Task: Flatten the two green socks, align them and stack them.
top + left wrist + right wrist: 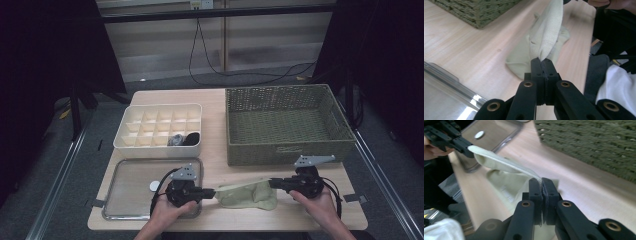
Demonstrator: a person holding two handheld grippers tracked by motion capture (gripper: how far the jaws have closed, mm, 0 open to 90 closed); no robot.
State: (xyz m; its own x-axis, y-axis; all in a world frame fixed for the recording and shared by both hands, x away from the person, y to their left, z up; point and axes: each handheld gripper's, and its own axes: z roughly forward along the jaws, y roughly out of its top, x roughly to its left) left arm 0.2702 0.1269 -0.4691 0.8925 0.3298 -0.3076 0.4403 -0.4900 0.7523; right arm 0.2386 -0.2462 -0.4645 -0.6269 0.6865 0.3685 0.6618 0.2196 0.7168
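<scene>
A pale yellow-green cloth [248,194] lies near the table's front edge, its upper edge stretched taut between both grippers. My left gripper [212,191] is shut on the cloth's left end, which shows pinched between the jaws in the left gripper view [543,61] with the cloth [546,37] running away from them. My right gripper [272,183] is shut on the right end, clamped at the jaw tips in the right gripper view [541,183]. There the cloth [499,162] spans across to the left gripper [470,148]. The rest of the fabric sags onto the table.
A woven green basket [285,125] stands at the back right. A white divided box [160,129] holding dark items sits at the back left. In front of that is a metal tray [132,187] with a small white disc [155,185] on it.
</scene>
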